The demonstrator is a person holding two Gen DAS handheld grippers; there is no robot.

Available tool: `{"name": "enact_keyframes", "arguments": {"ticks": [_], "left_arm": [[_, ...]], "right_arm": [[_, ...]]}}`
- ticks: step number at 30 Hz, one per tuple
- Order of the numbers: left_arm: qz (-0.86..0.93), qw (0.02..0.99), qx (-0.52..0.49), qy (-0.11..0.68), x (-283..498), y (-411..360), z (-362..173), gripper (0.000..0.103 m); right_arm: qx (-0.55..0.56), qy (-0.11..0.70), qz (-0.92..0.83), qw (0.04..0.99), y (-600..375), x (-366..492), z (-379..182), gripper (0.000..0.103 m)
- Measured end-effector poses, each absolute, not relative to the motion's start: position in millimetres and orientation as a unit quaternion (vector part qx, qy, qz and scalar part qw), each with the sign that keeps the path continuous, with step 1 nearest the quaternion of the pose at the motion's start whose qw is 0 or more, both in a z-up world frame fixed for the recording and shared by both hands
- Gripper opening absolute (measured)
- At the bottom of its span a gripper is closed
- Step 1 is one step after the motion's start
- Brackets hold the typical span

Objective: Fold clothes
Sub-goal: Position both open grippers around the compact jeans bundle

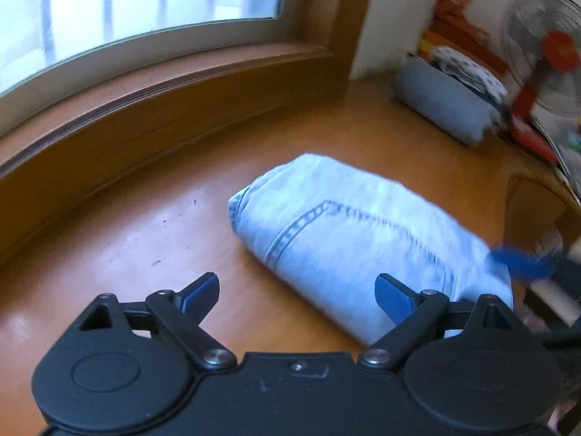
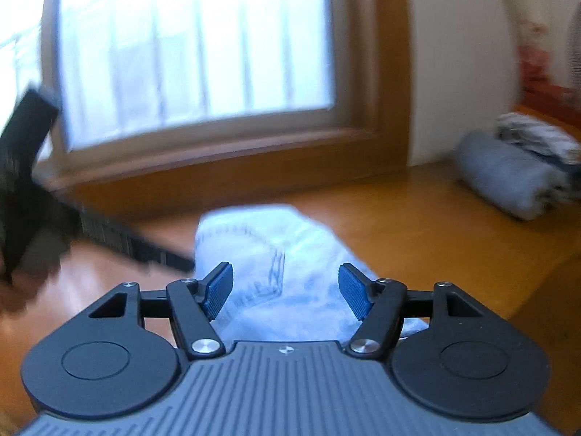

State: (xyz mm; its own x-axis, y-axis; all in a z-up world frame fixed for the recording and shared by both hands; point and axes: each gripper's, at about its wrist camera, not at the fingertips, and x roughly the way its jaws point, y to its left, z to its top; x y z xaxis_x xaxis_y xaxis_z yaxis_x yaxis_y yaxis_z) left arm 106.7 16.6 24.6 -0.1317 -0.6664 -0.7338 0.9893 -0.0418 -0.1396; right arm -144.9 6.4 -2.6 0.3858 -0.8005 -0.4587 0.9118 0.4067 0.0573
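Jeans (image 1: 348, 239) lie folded in a bundle on the wooden floor (image 1: 109, 272) near the window. Left gripper (image 1: 297, 296) and right gripper (image 2: 285, 292) gape wide, holding nothing. Next, probably lift them away slowly, without snagging the cloth.

Left tool (image 1: 297, 293) and right tool (image 2: 285, 290) both gape wide, gripping nothing.

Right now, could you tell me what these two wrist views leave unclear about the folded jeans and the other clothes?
- Folded jeans: near end hidden by the left gripper in the left view; motion blur smears the stitching in the right view.
- Grey bundle with patterned cloth on top: blurred, cut by the right view's edge.
- Fan: blurred, cropped in the left view.
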Motion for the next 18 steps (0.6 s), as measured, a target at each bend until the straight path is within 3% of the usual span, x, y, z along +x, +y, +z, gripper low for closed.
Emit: {"name": "enact_keyframes", "arguments": {"ticks": [5,8,12,13,18], "left_arm": [[-0.628,0.652,0.247,0.345,67,-23,12,0.093],[-0.589,0.681,0.245,0.36,52,-38,2,0.103],[-0.545,0.696,0.215,0.415,57,-46,4,0.1],[-0.54,0.704,0.211,0.411,55,-45,10,0.094],[-0.533,0.723,0.252,0.361,41,-59,21,0.095]], "right_arm": [[0.191,0.194,-0.426,0.863,-39,-181,-29,0.073],[0.19,0.195,-0.366,0.89,-58,-201,-16,0.073],[0.203,0.238,-0.272,0.91,-88,-216,-24,0.073],[0.184,0.241,-0.262,0.916,-90,-217,-29,0.073],[0.189,0.215,-0.238,0.928,-103,-224,-8,0.073]]}}
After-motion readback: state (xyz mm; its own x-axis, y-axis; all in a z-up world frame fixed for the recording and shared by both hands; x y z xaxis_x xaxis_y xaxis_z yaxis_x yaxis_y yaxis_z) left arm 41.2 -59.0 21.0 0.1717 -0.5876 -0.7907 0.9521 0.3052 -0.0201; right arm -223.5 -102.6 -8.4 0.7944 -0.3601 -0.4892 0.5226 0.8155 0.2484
